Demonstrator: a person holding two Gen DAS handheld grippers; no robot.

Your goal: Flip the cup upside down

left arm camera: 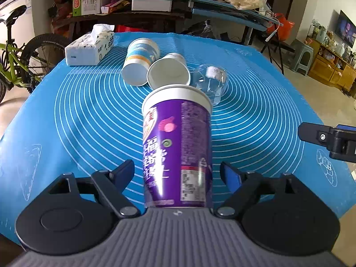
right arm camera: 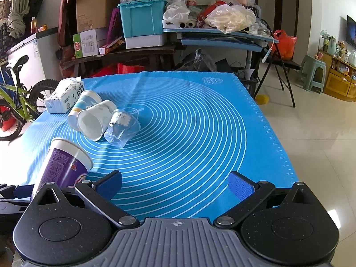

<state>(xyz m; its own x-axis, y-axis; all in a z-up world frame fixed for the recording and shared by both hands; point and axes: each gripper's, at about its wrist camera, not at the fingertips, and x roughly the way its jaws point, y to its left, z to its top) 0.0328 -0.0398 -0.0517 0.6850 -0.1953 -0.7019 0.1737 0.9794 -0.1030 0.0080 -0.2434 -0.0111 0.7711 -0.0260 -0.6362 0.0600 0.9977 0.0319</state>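
A tall purple paper cup with a white rim lies on its side on the blue mat, rim pointing away, between the open fingers of my left gripper. Neither finger touches it. The cup also shows at the lower left of the right wrist view. My right gripper is open and empty above the mat's near edge, to the right of the cup. Its finger shows at the right edge of the left wrist view.
Three more cups lie on their sides beyond the purple one: a blue-and-white cup, a white paper cup and a clear plastic cup. A tissue pack sits at the far left. A bicycle stands left of the table.
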